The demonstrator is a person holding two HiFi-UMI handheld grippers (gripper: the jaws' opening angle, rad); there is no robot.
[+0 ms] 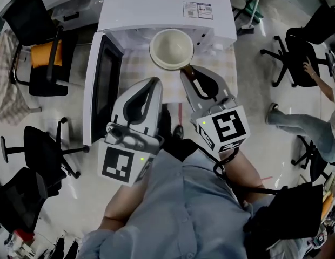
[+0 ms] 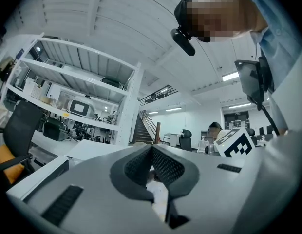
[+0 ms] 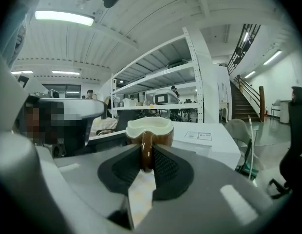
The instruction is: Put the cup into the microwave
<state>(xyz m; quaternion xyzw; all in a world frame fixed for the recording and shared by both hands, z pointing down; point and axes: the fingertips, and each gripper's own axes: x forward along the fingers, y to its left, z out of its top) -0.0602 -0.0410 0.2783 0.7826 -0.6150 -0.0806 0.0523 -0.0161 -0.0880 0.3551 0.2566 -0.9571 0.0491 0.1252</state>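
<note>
A brown cup point(image 1: 172, 48) with a cream inside hangs at the open front of the white microwave point(image 1: 167, 7). My right gripper point(image 1: 188, 72) is shut on the cup's handle. In the right gripper view the handle point(image 3: 147, 152) stands upright between the two pads, with the cup point(image 3: 149, 128) just past the tips. The microwave door point(image 1: 100, 85) is swung open to the left. My left gripper point(image 1: 154, 82) hovers beside the door, to the lower left of the cup. Its jaws are shut with nothing in them, and its pads point(image 2: 163, 165) meet at the tips.
A checked cloth point(image 1: 136, 69) covers the table under the microwave. Black office chairs point(image 1: 46, 150) stand on the left and another chair point(image 1: 297, 50) on the right. A person's legs point(image 1: 302, 125) reach in at the right edge. White shelving point(image 3: 156, 89) stands behind.
</note>
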